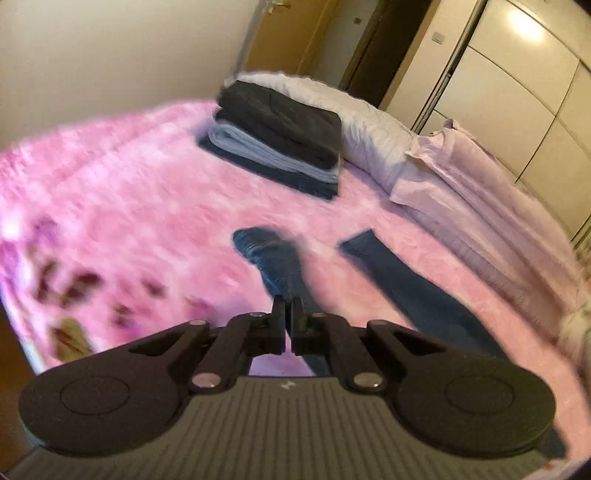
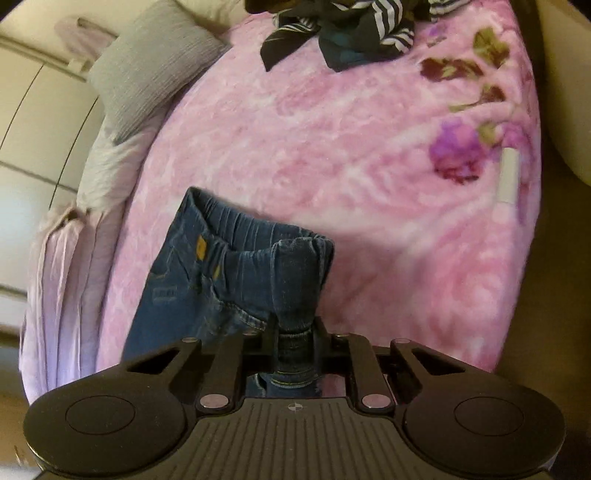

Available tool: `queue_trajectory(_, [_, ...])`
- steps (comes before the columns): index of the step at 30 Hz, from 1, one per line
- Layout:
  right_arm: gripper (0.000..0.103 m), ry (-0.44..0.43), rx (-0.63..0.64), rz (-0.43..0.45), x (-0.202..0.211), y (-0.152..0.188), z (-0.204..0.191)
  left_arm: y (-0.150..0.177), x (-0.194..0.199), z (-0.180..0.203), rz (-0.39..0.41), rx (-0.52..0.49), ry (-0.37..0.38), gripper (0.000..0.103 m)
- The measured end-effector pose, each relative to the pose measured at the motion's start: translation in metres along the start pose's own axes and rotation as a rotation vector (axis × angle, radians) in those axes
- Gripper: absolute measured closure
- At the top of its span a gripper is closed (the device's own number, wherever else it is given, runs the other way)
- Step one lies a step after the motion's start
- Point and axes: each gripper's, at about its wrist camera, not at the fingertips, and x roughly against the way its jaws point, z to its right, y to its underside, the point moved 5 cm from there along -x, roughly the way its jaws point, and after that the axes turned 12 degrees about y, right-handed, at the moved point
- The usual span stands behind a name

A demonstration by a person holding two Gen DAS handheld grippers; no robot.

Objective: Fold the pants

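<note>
Left wrist view: your left gripper (image 1: 288,306) has its jaws together on nothing, the jeans (image 1: 399,280) lying just ahead on the pink blanket (image 1: 129,206).

Right wrist view: your right gripper (image 2: 295,325) is clamped on the jeans' waistband (image 2: 295,258).

A pink flowered blanket (image 1: 140,206) covered the bed. On it sat a stack of folded clothes (image 1: 280,136), dark on top, pale blue beneath, just beside a white pillow (image 1: 354,114). A heap of striped and dark garments (image 2: 343,33) lay near the far edge. Pale wardrobe doors (image 1: 517,85) stood behind.
</note>
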Motion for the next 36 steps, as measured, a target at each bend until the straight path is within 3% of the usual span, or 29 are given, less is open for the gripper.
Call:
queue_trajectory(2, [0.091,0.052,-0.001,-0.035,-0.010,0.014,0.012,0.024,-0.015,-0.041,-0.105,0.026,-0.111,0.099])
queue_trajectory(4, [0.088,0.142,0.017,-0.064,-0.029,0.033,0.029,0.064,-0.046,-0.080,-0.283,0.039,-0.254,0.095])
queue_trajectory(5, [0.081,0.172,0.031,-0.058,-0.035,0.040,0.032,0.075,-0.053,-0.090,-0.311,0.049,-0.283,0.094])
queue_trajectory(6, [0.080,0.169,0.017,-0.036,-0.035,0.043,0.034,0.075,-0.051,-0.088,-0.264,0.029,-0.284,0.093])
queue_trajectory(8, [0.071,0.182,-0.024,-0.045,-0.029,0.043,0.033,0.072,-0.049,-0.079,-0.273,-0.005,-0.309,0.092])
queue_trajectory(9, [0.066,0.200,0.006,-0.075,-0.028,0.043,0.029,0.069,-0.046,-0.077,-0.276,-0.001,-0.305,0.082])
queue_trajectory(11, [0.064,0.244,0.118,-0.096,-0.020,0.040,0.022,0.062,-0.040,-0.075,-0.283,-0.013,-0.332,0.078])
queue_trajectory(15, [0.060,0.283,0.292,0.015,0.010,0.027,0.001,0.034,-0.028,-0.072,-0.242,-0.017,-0.403,0.075])
queue_trajectory(18, [0.057,0.208,0.342,0.072,0.017,0.010,-0.022,0.016,-0.034,-0.051,-0.213,-0.007,-0.355,0.075])
queue_trajectory(21, [0.055,0.102,0.386,0.092,0.007,-0.012,-0.053,0.008,-0.060,-0.009,-0.212,-0.031,-0.257,0.073])
queue_trajectory(26, [0.055,-0.052,0.460,0.093,-0.043,-0.060,-0.103,0.022,-0.113,0.067,-0.232,-0.049,-0.118,0.070])
queue_trajectory(31, [0.055,-0.149,0.508,0.015,-0.121,-0.104,-0.140,0.042,-0.150,0.122,-0.245,-0.051,-0.088,0.070])
queue_trajectory(36, [0.057,-0.162,0.537,-0.080,-0.184,-0.128,-0.162,0.062,-0.167,0.141,-0.262,0.024,-0.109,0.070])
